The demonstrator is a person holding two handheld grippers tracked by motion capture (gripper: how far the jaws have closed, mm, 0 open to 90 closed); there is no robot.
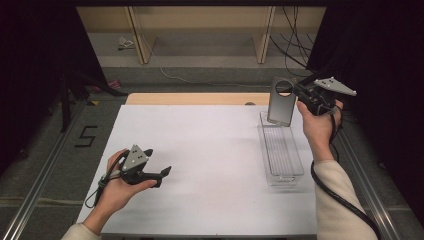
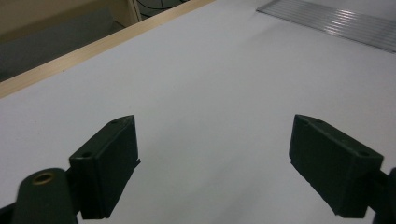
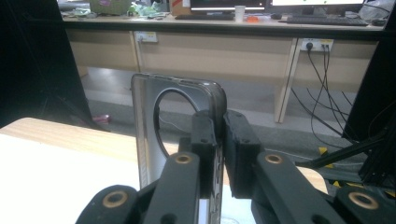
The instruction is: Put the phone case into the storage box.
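Smoky translucent phone case (image 1: 281, 101) — upright, long axis vertical, pinched at its side edge by the right hand-held gripper (image 1: 300, 93), directly above the far end of the clear tray (image 1: 283, 175) on the worktop (image 1: 210, 150). Left hand-held gripper (image 1: 162, 175) gapes wide, well apart — right hand nearer.

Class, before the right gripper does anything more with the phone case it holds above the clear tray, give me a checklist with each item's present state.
1. Right gripper has a firm hold on the phone case: ok, jaws shut on its edge.
2. Case is off the table: ok, held upright above the far end of the clear tray.
3. Tray has room: ok, it looks empty.
4. Left gripper is out of the way: ok, open, low over the white table, far from the tray.
5. Grip won't slip: cannot tell.
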